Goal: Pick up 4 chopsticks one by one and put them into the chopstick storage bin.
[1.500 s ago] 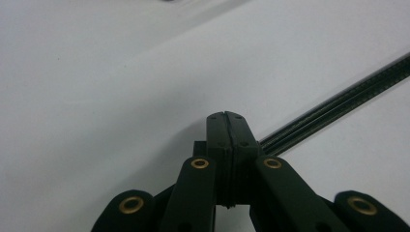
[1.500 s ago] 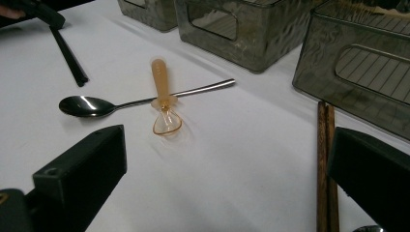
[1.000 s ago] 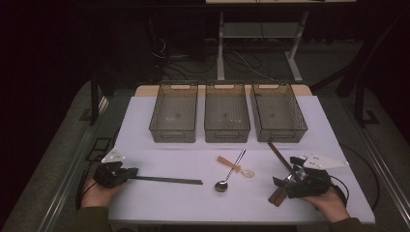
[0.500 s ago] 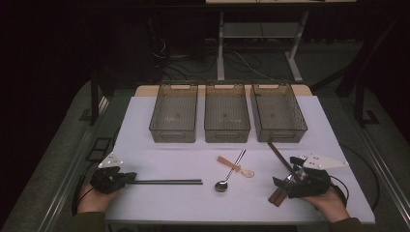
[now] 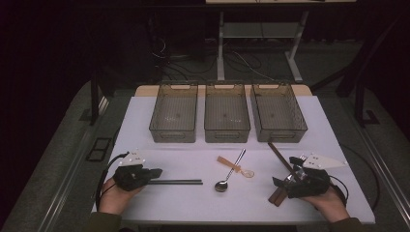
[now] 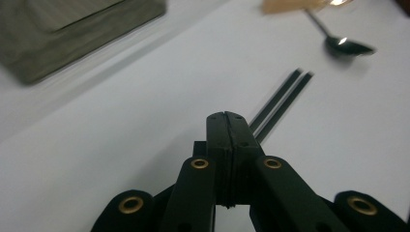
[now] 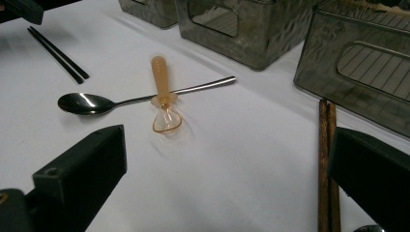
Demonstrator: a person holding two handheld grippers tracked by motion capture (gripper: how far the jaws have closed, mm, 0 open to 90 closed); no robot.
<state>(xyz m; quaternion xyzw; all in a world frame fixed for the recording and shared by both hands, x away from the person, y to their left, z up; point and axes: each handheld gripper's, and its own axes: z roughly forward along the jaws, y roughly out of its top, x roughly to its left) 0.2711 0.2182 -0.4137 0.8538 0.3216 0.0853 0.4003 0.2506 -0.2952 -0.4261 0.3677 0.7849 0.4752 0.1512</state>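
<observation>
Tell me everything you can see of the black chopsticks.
The black chopsticks are a pair of thin, straight, dark sticks, matte, lying flat and parallel, close side by side on the white table. One end lies at the left tongs, whose jaws are shut; whether they pinch the sticks cannot be told. The other end points toward the metal spoon, stopping short of its bowl.

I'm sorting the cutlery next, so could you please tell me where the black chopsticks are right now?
In the high view, the black chopsticks lie on the white table at front left, running rightward from the left tongs toward the metal spoon.
</observation>
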